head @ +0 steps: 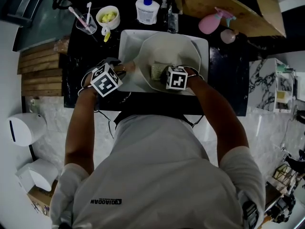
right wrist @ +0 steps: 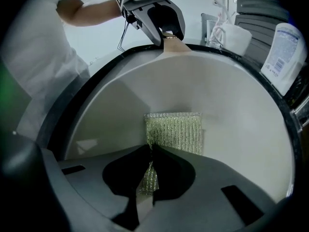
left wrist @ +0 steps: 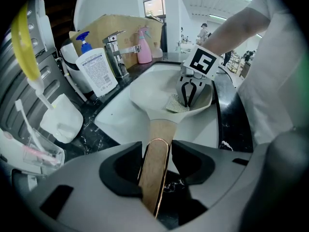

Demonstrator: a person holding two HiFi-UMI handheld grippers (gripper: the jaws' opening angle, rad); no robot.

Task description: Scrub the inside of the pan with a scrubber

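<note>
A white pan [head: 171, 51] with a wooden handle [left wrist: 155, 166] rests in the white sink [head: 127, 41]. My left gripper [left wrist: 154, 161] is shut on the handle's end, at the pan's near-left side [head: 107, 78]. Inside the pan lies a green-silver mesh scrubber [right wrist: 175, 129], also seen in the head view [head: 157, 70] and the left gripper view [left wrist: 176, 104]. My right gripper [right wrist: 149, 151] is shut on the scrubber's near edge, pressing it against the pan's inner wall [right wrist: 217, 95]. In the head view that gripper [head: 177, 78] sits over the pan's near rim.
A chrome faucet [left wrist: 116, 50] stands behind the sink, with a white soap bottle [left wrist: 96, 69], a pink spray bottle [head: 212, 23], a cup of toothbrushes [head: 86, 23] and a white bowl [head: 107, 17] on the black counter [head: 228, 80]. A cardboard sheet [head: 228, 6] leans at the back.
</note>
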